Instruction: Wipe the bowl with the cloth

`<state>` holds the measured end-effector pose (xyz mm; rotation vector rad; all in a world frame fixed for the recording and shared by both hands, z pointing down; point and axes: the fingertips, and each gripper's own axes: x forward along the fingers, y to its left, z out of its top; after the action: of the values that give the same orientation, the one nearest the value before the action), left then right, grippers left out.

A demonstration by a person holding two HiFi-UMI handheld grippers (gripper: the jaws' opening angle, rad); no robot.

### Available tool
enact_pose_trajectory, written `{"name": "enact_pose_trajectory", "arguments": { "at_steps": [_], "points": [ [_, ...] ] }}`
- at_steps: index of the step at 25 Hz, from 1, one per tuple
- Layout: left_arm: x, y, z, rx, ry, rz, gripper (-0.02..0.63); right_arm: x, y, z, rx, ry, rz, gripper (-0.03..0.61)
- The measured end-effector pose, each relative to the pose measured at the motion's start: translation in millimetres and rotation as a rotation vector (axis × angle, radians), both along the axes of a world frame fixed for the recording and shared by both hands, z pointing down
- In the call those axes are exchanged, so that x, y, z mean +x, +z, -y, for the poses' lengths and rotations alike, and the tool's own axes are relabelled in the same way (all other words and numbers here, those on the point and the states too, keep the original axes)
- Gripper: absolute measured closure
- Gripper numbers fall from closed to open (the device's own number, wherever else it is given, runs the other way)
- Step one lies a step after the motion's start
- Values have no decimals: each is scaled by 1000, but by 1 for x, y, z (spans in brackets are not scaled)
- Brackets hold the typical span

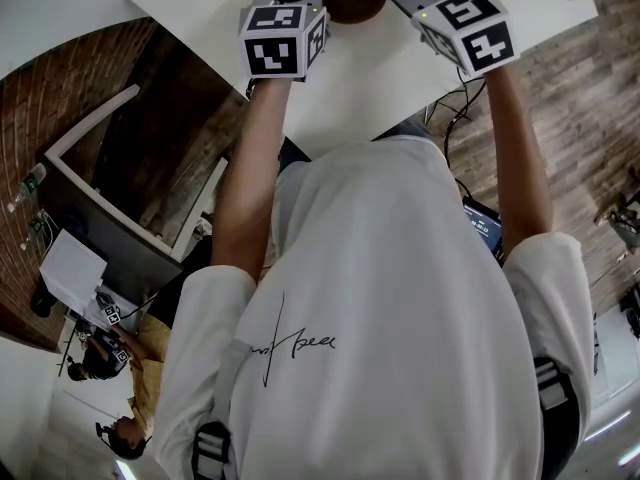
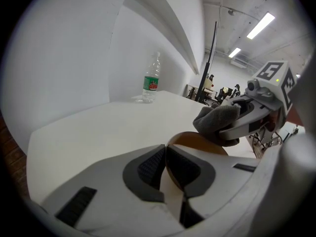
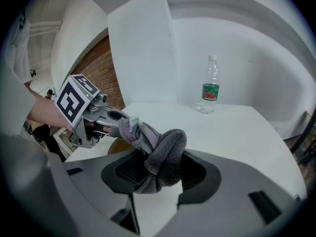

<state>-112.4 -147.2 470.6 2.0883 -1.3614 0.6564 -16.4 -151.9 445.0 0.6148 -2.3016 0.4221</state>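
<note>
**A:** What is the left gripper doing?

**B:** Its jaws stand narrow, pinched on the near rim of the brown bowl. 1 pad is outside the wall and the other inside.

**A:** Where is the bowl?

**B:** It is on the white tabletop, near the edge closest to the person. In the head view only a brown sliver shows between the 2 marker cubes. The top of the frame cuts it off, and both sets of jaws with it.

**A:** And to the right?

**B:** The right gripper is clamped on a bunched grey cloth with purple folds, held at the bowl's far rim. I cannot tell whether cloth and bowl touch. In the right gripper view the wad hides most of the bowl and leaves only a tan sliver.

**A:** Anything else?

**B:** 1 clear bottle with a green label stands upright near the tabletop's far edge, well apart from the bowl.
</note>
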Motion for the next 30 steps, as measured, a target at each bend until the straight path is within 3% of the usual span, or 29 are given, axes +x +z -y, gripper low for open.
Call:
{"name": "enact_pose_trajectory", "arguments": {
  "at_steps": [11,30],
  "points": [
    [-4,0,-2,7,-6,-2,581,8,2,-15,-18,69,23,397],
    [-3,-3,-1,9,-23,23,579,13,-1,-35,-26,74,3,397]
  ]
}}
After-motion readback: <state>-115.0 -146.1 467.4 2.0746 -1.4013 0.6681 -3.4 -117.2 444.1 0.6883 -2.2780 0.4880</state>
